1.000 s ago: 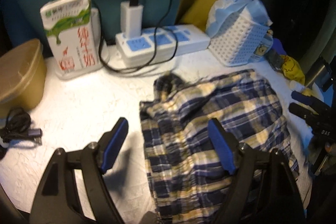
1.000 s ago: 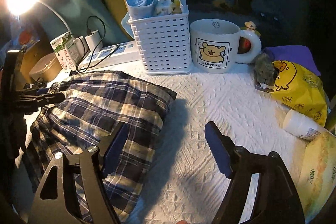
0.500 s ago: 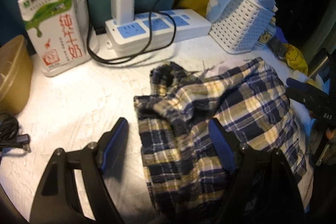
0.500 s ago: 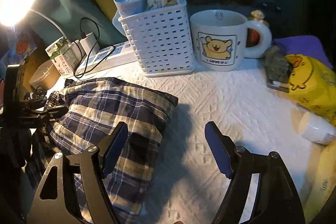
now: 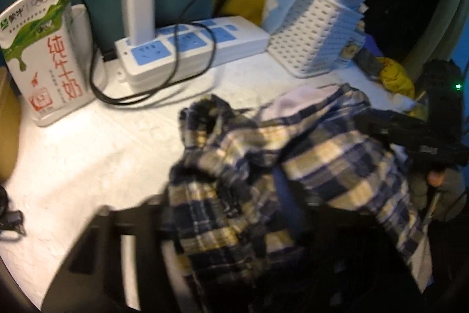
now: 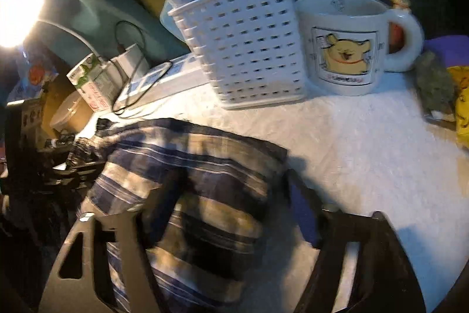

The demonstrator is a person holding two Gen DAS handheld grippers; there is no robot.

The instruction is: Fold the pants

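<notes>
The blue, cream and black plaid pants (image 5: 263, 166) lie crumpled on the white textured table cover (image 5: 88, 151). My left gripper (image 5: 225, 201) straddles their near left part. Its jaws are closing, and the cloth bunches up between the blurred fingers. In the right wrist view, my right gripper (image 6: 234, 195) is closing over the right edge of the pants (image 6: 205, 166), with a bulging fold between its fingers. Each gripper shows in the other's view: the right gripper (image 5: 410, 137) at the far right, the left gripper (image 6: 58, 163) at the far left.
Along the back stand a milk carton (image 5: 44, 55), a power strip (image 5: 187, 43) with a plugged charger and black cable, and a white slotted basket (image 6: 249, 49). A bear mug (image 6: 343, 43) and a yellow bag (image 6: 463, 107) sit right of the basket. A lit lamp (image 6: 17, 13) glares at left.
Both grippers moved forward and down onto the pants and their jaws narrowed. The cloth, flatter before, is now bunched and raised between the fingers.
</notes>
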